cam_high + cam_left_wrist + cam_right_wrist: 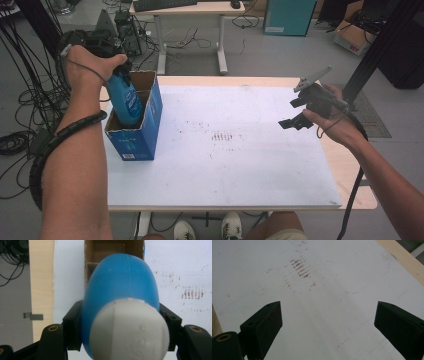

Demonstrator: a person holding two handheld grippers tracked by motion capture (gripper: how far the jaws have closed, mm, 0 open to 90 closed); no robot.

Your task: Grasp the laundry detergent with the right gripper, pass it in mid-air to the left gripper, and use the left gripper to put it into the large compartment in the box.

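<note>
A blue bottle (125, 97) with a white cap (130, 331) hangs upright, its lower half inside an open blue cardboard box (145, 132) at the table's left. My left gripper (112, 60) is shut on the bottle's neck from above; in the left gripper view the blue bottle (120, 287) sits squeezed between both black jaws, over the box's brown inside (110, 251). My right gripper (295, 120) is held above the table's right side, open, with nothing between its jaws. In the right gripper view the right gripper (328, 320) looks down on bare white board (317, 315).
A white board (225, 160) with brown scuff marks (222, 136) covers the wooden table (350, 165). Cables (20, 100) lie on the floor at left. A desk (190, 10) and boxes stand beyond the table.
</note>
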